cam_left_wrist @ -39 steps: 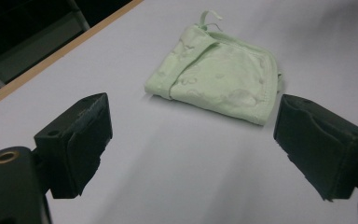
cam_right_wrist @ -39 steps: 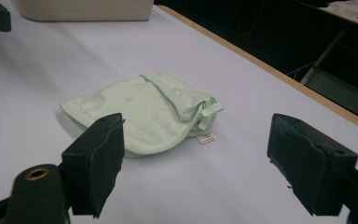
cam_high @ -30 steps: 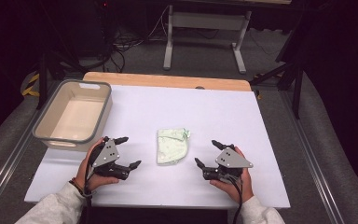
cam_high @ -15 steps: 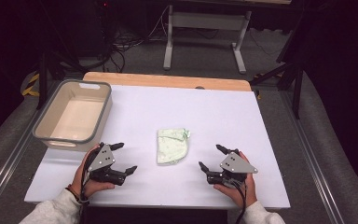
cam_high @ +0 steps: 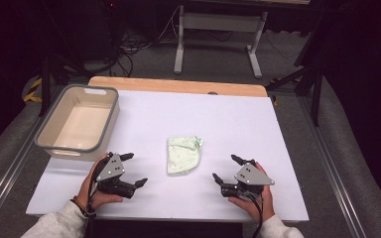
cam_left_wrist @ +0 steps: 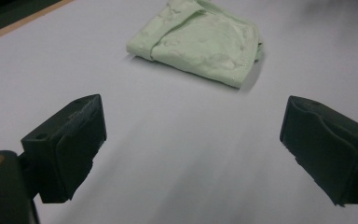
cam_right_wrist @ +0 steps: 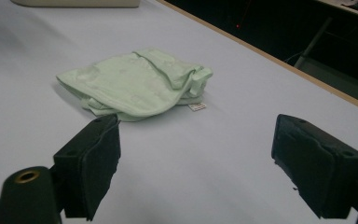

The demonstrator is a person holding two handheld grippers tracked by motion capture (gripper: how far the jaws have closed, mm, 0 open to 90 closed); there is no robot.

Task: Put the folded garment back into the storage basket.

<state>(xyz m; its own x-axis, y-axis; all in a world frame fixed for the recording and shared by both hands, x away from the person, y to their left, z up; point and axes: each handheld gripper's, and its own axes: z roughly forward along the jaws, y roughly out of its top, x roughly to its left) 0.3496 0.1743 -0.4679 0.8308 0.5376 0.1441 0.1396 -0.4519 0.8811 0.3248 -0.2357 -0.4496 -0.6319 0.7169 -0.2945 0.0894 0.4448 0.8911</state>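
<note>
Between the two claws, a folded green cloth lies flat on the table, untouched. Left claw and right claw rest released, jaws spread, likely poised to take it. Beyond the left claw, a grey bin stands empty.

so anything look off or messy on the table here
Nothing much. The green cloth lies folded mid-table, its top flap a bit rumpled and a small tag sticking out at one edge. The bin sits square; no spills or damage.
</note>
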